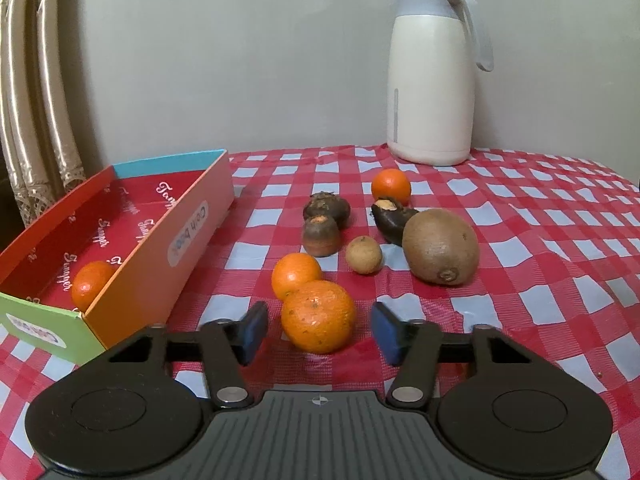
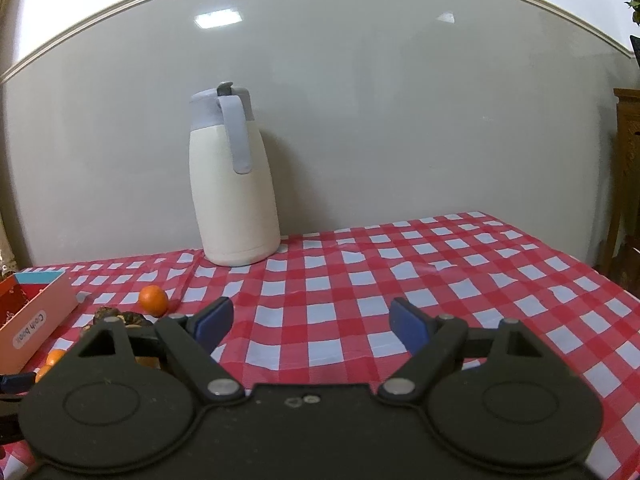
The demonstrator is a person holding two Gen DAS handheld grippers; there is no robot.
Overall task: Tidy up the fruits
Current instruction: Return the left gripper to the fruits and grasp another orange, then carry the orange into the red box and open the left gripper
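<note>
My left gripper [image 1: 319,330] is open with a large orange [image 1: 318,316] between its blue pads, not touched by either. Behind it lie a smaller orange [image 1: 296,274], a small tan fruit [image 1: 363,255], a kiwi [image 1: 440,246], dark brown fruits [image 1: 322,220] and a far orange [image 1: 391,186]. A colourful cardboard box [image 1: 160,240] on the left holds one orange [image 1: 90,286]. My right gripper [image 2: 311,322] is open and empty above bare cloth; the far orange [image 2: 153,300] and the box [image 2: 36,320] show at its left.
A cream thermos jug [image 1: 434,76] with a grey lid stands at the back by the wall, also in the right wrist view [image 2: 234,184]. The table has a red-and-white checked cloth [image 1: 540,260]. A curtain [image 1: 32,100] hangs at the left.
</note>
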